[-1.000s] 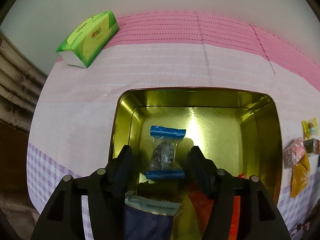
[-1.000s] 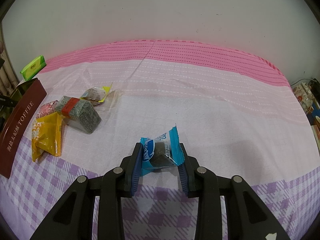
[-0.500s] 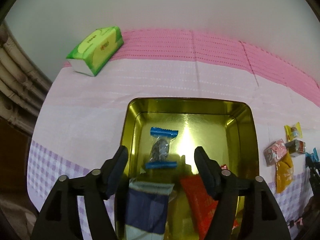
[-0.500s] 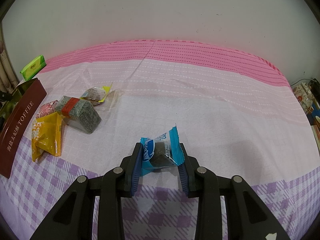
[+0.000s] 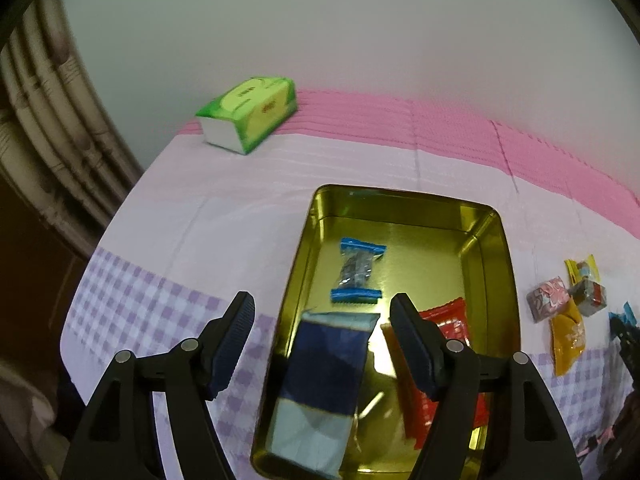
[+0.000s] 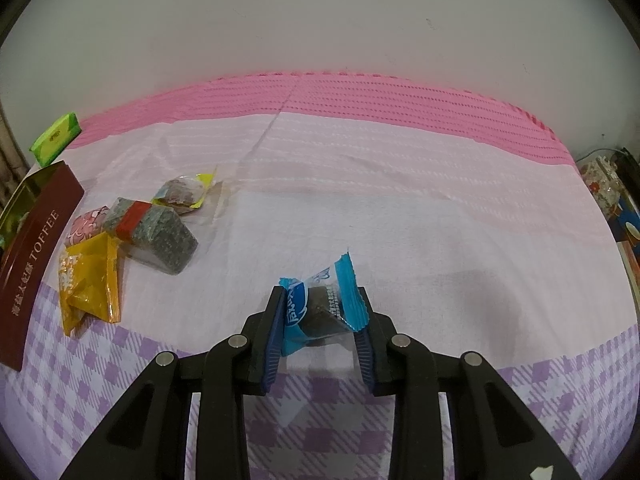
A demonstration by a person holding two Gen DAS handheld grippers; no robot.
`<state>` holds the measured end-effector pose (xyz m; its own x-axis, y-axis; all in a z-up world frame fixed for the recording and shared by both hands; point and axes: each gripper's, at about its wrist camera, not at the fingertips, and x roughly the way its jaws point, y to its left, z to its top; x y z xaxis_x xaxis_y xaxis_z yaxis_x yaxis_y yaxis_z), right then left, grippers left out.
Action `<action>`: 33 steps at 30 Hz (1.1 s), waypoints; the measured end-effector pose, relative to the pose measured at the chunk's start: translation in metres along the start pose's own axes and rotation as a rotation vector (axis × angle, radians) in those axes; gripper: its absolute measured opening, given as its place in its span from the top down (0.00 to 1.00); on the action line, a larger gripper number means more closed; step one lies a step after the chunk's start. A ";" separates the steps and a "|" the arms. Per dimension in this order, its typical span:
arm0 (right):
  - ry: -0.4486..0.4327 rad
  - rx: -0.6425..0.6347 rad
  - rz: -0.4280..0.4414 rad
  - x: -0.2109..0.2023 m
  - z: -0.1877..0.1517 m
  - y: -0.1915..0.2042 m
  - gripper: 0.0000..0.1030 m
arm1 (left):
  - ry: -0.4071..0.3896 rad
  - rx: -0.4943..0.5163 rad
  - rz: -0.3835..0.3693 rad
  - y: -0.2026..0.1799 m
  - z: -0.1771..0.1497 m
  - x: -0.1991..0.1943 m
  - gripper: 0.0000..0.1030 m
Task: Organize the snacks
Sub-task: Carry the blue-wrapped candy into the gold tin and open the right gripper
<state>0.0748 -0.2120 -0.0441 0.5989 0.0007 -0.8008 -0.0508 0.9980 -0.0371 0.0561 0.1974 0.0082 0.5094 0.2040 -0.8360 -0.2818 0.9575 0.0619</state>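
Note:
A gold tin lies open on the cloth. Inside it are a blue-ended candy, a dark blue packet and a red packet. My left gripper is open and empty, held above the tin's near end. My right gripper is shut on a blue-wrapped snack just above the cloth. To its left lie a yellow packet, a grey block with a red band, a pink candy and a yellow-edged candy. The tin's brown side reads TOFFEE.
A green tissue pack lies at the far left by the wall; it also shows in the right wrist view. The pink and purple checked cloth covers the table. Clutter stands past the right edge.
My left gripper has let go of the blue-ended candy in the tin, opened wide and drawn back and up. My right gripper has stayed shut on its snack, barely moving.

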 end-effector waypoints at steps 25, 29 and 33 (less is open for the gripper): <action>-0.055 -0.243 0.305 -0.046 0.094 0.197 0.74 | -0.051 -0.173 0.095 0.065 -0.018 -0.016 0.27; -0.042 -0.319 0.351 -0.034 0.100 0.243 0.74 | -0.072 -0.173 0.090 0.064 -0.017 -0.018 0.27; -0.009 -0.370 0.376 -0.015 0.102 0.281 0.74 | -0.075 -0.181 0.066 0.064 -0.016 -0.019 0.27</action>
<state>0.1330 0.0746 0.0189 0.4917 0.3569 -0.7942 -0.5414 0.8397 0.0421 0.0153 0.2520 0.0192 0.5425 0.2859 -0.7899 -0.4545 0.8907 0.0102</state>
